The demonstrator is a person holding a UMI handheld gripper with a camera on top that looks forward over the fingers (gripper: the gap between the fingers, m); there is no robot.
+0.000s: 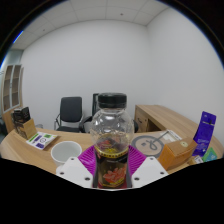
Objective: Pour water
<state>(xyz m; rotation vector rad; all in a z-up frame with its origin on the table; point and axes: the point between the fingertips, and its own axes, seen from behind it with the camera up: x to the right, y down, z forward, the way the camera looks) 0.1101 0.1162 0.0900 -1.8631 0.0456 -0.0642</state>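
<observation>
My gripper (112, 170) is shut on a clear plastic bottle (111, 135) with a black cap and a dark red and yellow label. The bottle stands upright between the purple pads (88, 158), lifted in front of the table. A white cup (66, 152) sits on the wooden table (20, 147), just left of the left finger. I cannot see whether the cup holds anything.
A brown cardboard box (175, 152) and a roll of tape (150, 143) lie right of the fingers. A blue carton (204, 133) stands further right. A small box (20, 124) and booklet (42, 140) lie at left. An office chair (69, 112) and desk (165, 119) stand beyond.
</observation>
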